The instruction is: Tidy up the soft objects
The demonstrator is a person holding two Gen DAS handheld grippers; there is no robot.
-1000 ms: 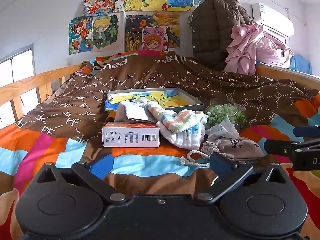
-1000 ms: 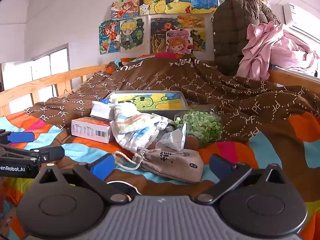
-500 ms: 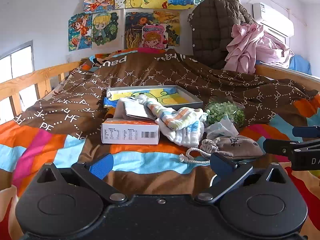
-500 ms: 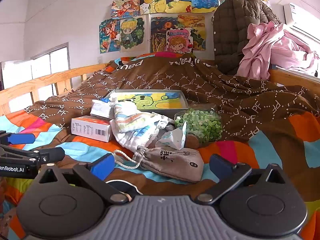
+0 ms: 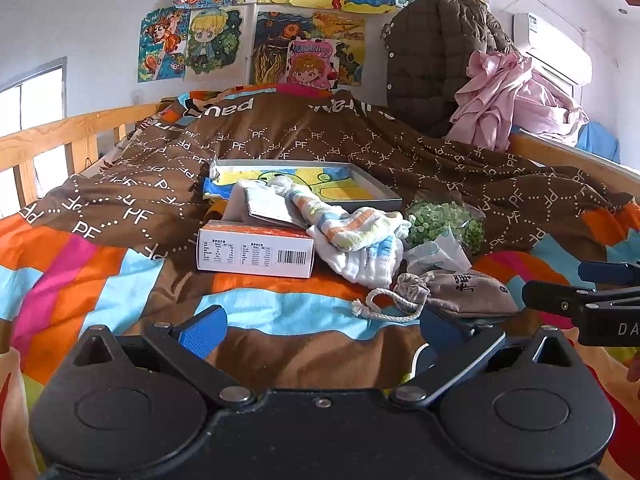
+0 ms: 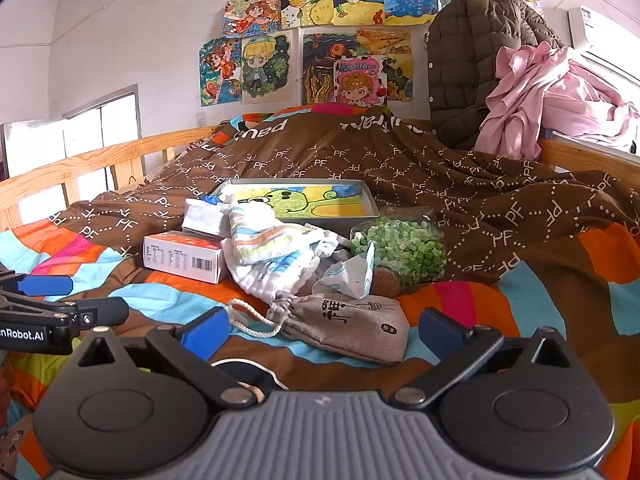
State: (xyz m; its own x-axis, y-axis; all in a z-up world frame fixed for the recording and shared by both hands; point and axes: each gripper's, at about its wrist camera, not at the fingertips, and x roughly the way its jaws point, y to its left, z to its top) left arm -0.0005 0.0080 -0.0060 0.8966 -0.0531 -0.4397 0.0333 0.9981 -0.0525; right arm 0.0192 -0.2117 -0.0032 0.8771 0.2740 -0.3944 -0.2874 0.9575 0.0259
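Grey linen drawstring pouch [image 6: 344, 332] is the closest soft thing, lying on its side on the bed, its white cord [image 6: 250, 322] looped out toward the left. It sits right in front of the right tool [image 6: 320, 334], whose blue-padded fingers [image 6: 204, 334] are spread wide apart with nothing between them, so it's just hovering over the stripy bedspread [image 6: 460, 300].

Just behind the pouch there's a crumpled pale wrapper [image 6: 352, 274], and behind that a heap of white cloths with pastel stripes [image 6: 276, 252], bunched up and touching a white and orange carton [image 6: 184, 256] on the left. To the right of the cloths lies a clear jar of green bits [image 6: 400, 246] with a cork end, tipped on its side. Behind the whole pile is a flat grey box lid with a cartoon drawing [image 6: 304, 200], resting on the brown PF-print quilt [image 6: 460, 184].

From the left wrist view, the left tool [image 5: 320, 332] is also wide apart and empty, low over the bedspread, with the carton straight ahead and the pouch off toward its right finger. The right tool pokes in at that view's right edge.

Further out: wooden bed rail [image 6: 80, 164], drawings on the wall [image 6: 320, 40], a brown puffer coat [image 6: 468, 68] and pink clothes [image 6: 552, 96].
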